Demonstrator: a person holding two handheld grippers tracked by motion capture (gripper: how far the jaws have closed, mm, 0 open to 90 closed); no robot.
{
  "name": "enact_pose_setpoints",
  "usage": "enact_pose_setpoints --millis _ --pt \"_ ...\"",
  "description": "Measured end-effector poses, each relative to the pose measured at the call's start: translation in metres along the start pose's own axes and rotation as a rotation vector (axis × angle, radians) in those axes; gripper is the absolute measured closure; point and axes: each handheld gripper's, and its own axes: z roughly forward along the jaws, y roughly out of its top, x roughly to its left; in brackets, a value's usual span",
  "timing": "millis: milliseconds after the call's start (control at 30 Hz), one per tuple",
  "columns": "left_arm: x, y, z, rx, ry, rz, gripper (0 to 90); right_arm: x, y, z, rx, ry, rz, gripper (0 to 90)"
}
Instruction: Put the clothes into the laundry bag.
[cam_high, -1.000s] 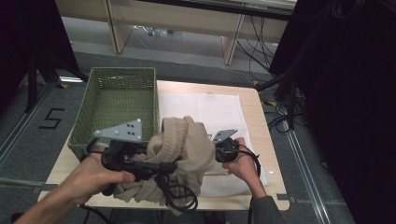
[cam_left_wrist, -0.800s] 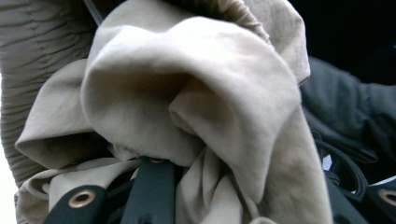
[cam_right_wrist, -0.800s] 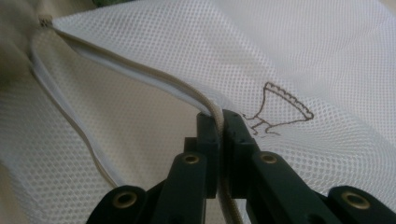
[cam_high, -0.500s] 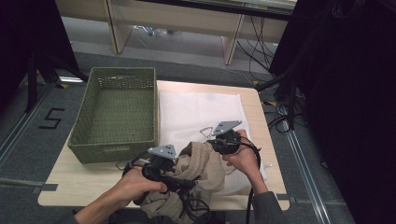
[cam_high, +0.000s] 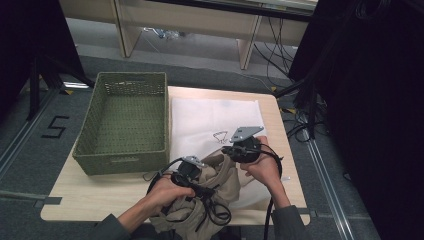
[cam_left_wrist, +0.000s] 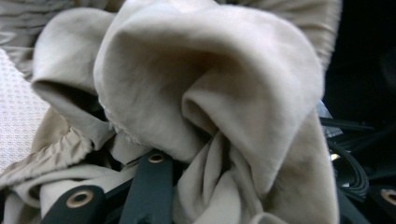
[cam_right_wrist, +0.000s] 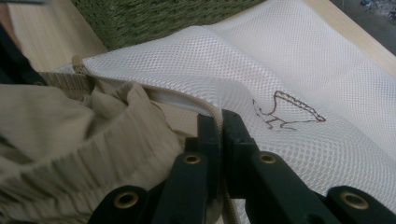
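At the table's near edge, the left gripper (cam_high: 186, 172) is gripping a bunched beige garment (cam_high: 200, 210), while the right gripper (cam_high: 243, 147), jaws clenched, is pinching the rim of a white mesh bag (cam_high: 210, 117). Its own view is showing that rim (cam_right_wrist: 205, 109) pressed between the pads and a small brown emblem (cam_right_wrist: 287, 114); the left gripper view is showing garment folds (cam_left_wrist: 210, 93) draped over its jaws. The bag's long axis is running away from the person, beside a green woven basket (cam_high: 122, 120).
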Motion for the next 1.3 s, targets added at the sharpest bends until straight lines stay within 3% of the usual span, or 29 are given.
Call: enact_pose_setpoints --millis 367,500,567,700,833,900,967,1033,1100,1300 --pt "0.016 0.004 0.008 -0.021 0.091 -0.101 67.5 0.005 0.008 -0.014 -0.017 -0.008 -0.018 88.6" --pt "0.014 0.008 0.001 -0.061 0.118 -0.092 67.4 0.008 0.014 -0.02 -0.017 -0.024 -0.038 88.7" --pt "0.01 0.013 -0.005 -0.085 0.15 -0.075 67.4 0.009 0.014 -0.021 -0.015 -0.027 -0.032 88.7" --pt "0.009 0.027 -0.013 -0.158 0.198 -0.081 67.5 0.01 0.015 -0.022 -0.018 -0.036 -0.031 88.8" --pt "0.021 0.03 0.001 -0.139 0.254 -0.095 66.9 0.008 0.013 -0.024 -0.017 -0.041 -0.028 88.8" --pt "0.031 0.029 0.013 -0.123 0.259 -0.134 64.8 0.008 0.012 -0.022 -0.009 -0.042 -0.015 88.8" --pt "0.033 0.028 0.017 -0.127 0.251 -0.151 59.6 0.008 0.011 -0.02 0.004 -0.042 -0.02 88.8" --pt "0.028 0.028 0.016 -0.111 0.243 -0.126 49.7 0.007 0.008 -0.017 0.015 -0.045 -0.014 88.8" --pt "0.021 0.028 0.008 -0.134 0.252 -0.092 42.4 0.005 0.005 -0.014 0.02 -0.046 -0.015 88.9" --pt "0.005 0.018 -0.023 -0.132 0.24 -0.057 29.8 0.003 0.001 -0.009 0.036 -0.045 -0.01 88.8"
